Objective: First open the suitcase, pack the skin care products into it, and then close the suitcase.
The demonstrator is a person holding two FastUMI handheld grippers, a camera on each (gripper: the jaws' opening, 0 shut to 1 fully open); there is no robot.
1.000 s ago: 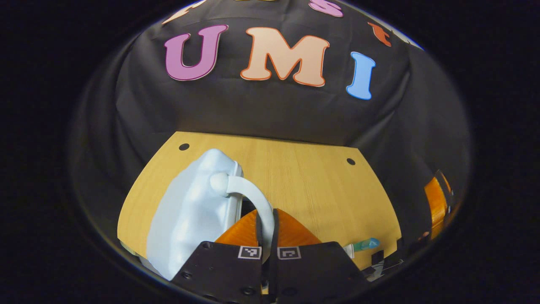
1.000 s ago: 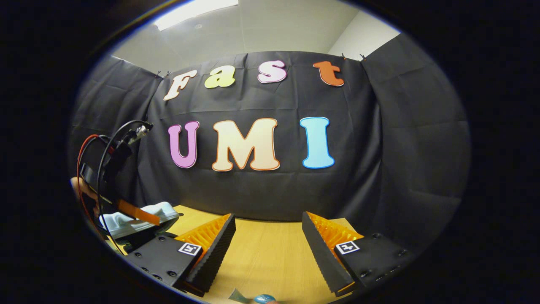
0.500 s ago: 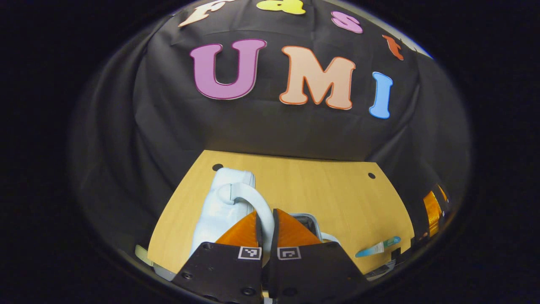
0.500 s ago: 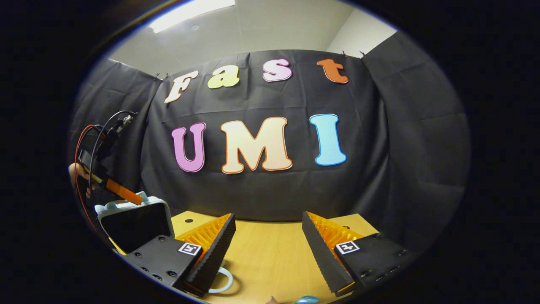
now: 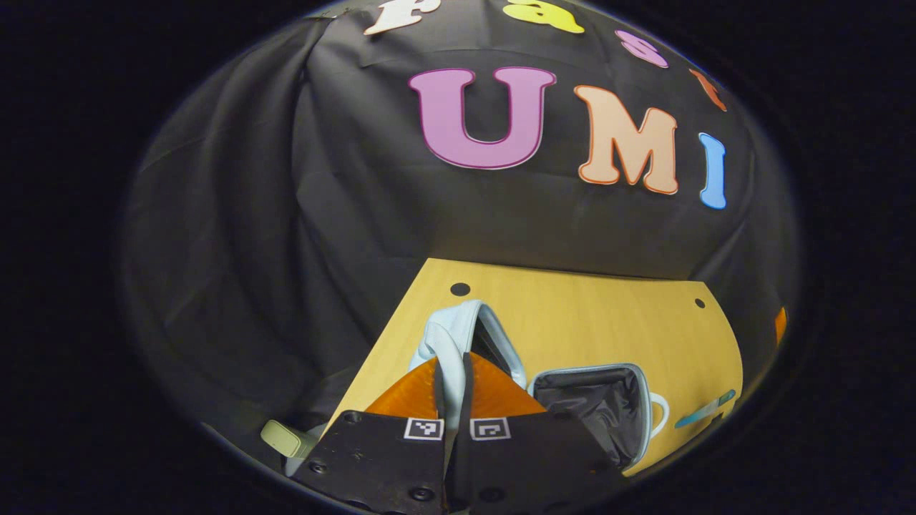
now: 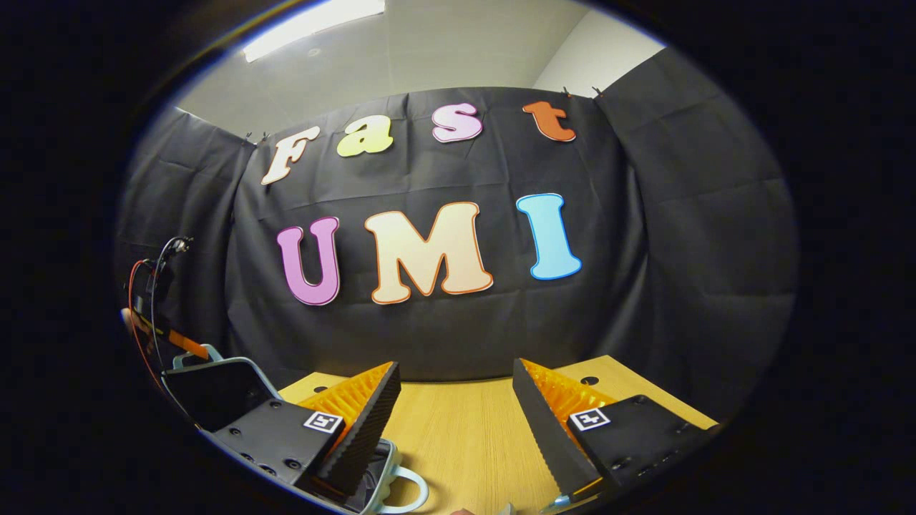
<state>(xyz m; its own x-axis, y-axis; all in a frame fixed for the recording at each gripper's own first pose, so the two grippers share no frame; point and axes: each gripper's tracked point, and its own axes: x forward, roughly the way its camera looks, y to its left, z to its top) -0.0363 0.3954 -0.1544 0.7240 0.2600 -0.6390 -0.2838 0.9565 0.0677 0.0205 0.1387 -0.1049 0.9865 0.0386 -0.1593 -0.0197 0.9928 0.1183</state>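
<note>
The pale blue suitcase stands open on the wooden table (image 5: 572, 315). In the left gripper view my left gripper (image 5: 452, 372) is shut on the lid's handle (image 5: 447, 343), and the lid (image 5: 494, 340) stands raised on edge. To its right lies the base (image 5: 601, 408) with its black lining showing. A blue-green tube (image 5: 705, 409) lies at the table's right edge. In the right gripper view my right gripper (image 6: 454, 429) hangs open over the table with nothing between its fingers. The raised lid (image 6: 215, 390) stands at its left, with the left gripper (image 6: 168, 336) on top of it.
A pale green object (image 5: 283, 438) sits off the table's left edge, low in the left gripper view. The base's own loop handle (image 6: 408, 490) lies just under my right gripper's left finger. Bare wood (image 6: 458, 429) stretches ahead to the black cloth wall.
My left gripper has swung the lid up and over to the left by its handle, baring the black lining. The right gripper stays open and has barely moved.
</note>
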